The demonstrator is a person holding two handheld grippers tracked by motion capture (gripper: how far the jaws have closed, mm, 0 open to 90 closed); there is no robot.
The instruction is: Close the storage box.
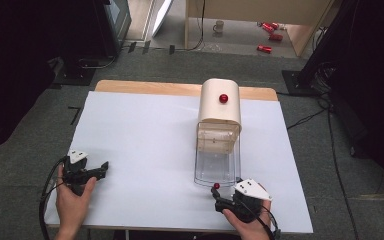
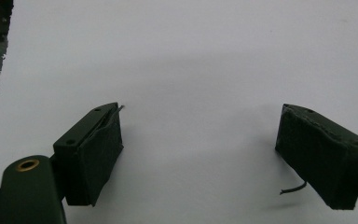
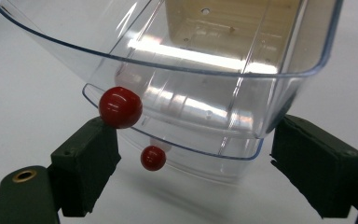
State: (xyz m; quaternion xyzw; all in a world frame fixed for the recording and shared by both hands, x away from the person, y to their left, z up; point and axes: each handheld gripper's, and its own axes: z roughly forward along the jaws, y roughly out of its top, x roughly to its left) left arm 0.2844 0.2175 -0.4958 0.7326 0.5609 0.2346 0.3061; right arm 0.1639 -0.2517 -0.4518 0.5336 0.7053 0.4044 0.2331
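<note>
At the near right edge of the white counter (image 1: 145, 135), your right gripper (image 1: 219, 196) sits just in front of the clear plastic drawer (image 1: 216, 167), which stands pulled well out toward you from the cream box (image 1: 219, 102). The right gripper view shows its jaws spread wide, holding nothing, with the drawer's rounded front wall (image 3: 177, 93) spanning the gap between them. The red ball knob (image 3: 120, 107) on that front wall rests against the top of the left-hand jaw pad in that view; whether it presses on the pad or merely sits just above it, the pictures cannot settle. A smaller red ball (image 3: 153, 157) shows lower down, close under the clear wall, and it may be a reflection of the knob. Another red knob (image 1: 223, 98) sits on the curved top of the cream box, at the far side of the counter.

Your left gripper (image 1: 96, 171) rests well apart from the drawer, near the counter's left edge, your hand (image 1: 72, 197) wrapped around its body. In the left gripper view its jaws also stand wide open over bare white surface, gripping nothing.
</note>
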